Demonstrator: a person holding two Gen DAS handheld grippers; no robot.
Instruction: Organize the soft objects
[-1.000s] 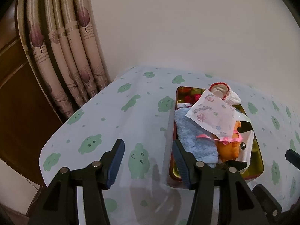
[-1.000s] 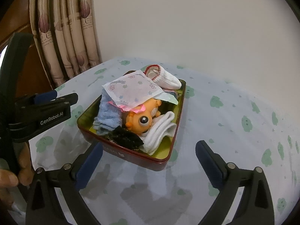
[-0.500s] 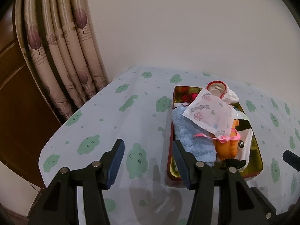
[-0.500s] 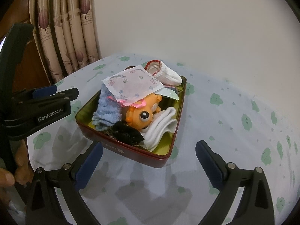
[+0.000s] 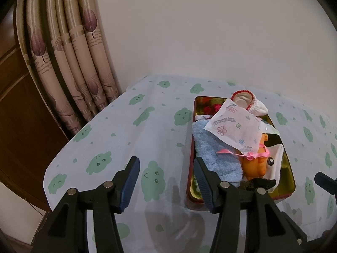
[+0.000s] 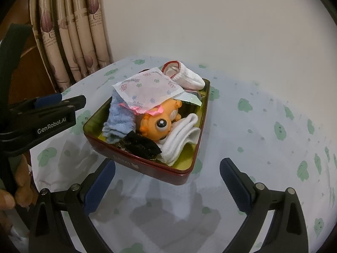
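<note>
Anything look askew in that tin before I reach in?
Yes: the flowered packet lies tilted across the heap, and the red-trimmed white sock hangs over the tin's far rim. Nothing has spilled onto the tablecloth.

My left camera looks forward and down past its hand-held gripper [image 5: 166,176] at the table [image 5: 130,139], with the tin [image 5: 291,181] ahead to its right. My right camera faces the tin [image 6: 147,164] closer, straight ahead. Both share tin, curtain [image 5: 69,63] and wall.
</note>
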